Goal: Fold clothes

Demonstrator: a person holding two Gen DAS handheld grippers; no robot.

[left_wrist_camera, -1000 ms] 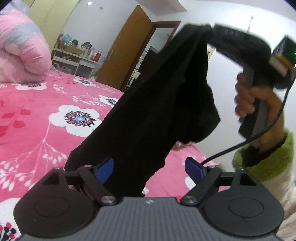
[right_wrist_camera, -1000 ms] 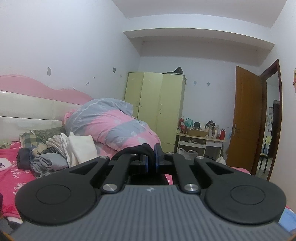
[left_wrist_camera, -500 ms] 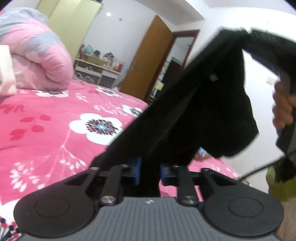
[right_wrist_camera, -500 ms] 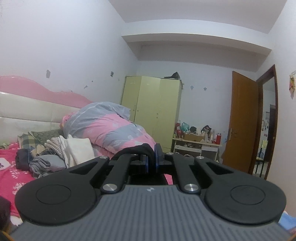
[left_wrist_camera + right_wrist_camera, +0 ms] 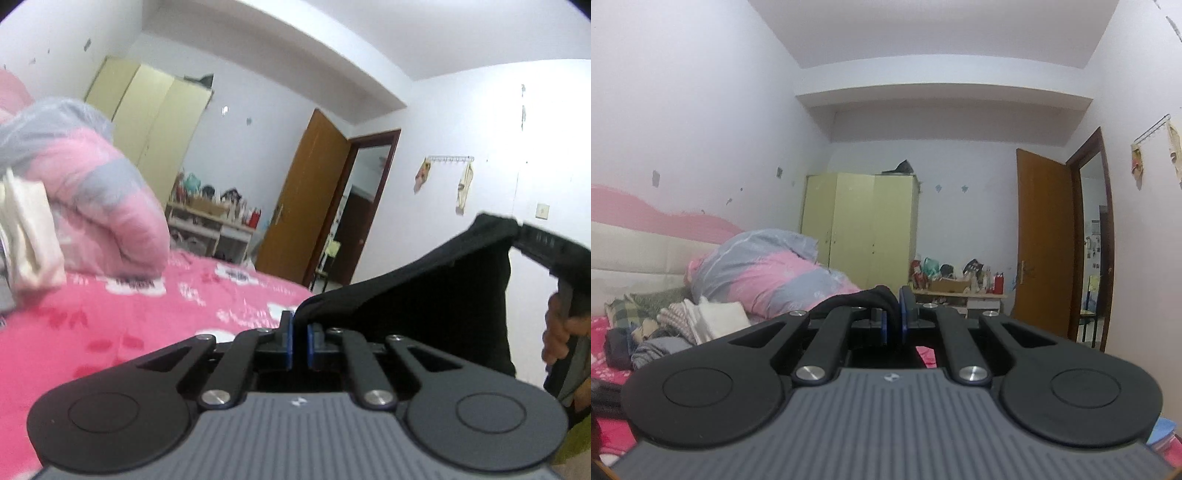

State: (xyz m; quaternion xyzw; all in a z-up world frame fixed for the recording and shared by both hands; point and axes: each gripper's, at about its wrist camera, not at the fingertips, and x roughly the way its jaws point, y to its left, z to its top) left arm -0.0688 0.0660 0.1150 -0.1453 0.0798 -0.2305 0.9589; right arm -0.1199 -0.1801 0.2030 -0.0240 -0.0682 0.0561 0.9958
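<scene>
The left gripper is clenched on one edge of a black garment, which stretches taut up and to the right to the right gripper, whose blue pads are likewise pinched on a bunched fold of the same cloth. The garment hangs in the air between the two, above the near edge of the bed with its pink flowered cover. A rolled pink and grey quilt and a pile of folded clothes lie toward the headboard end of the bed.
</scene>
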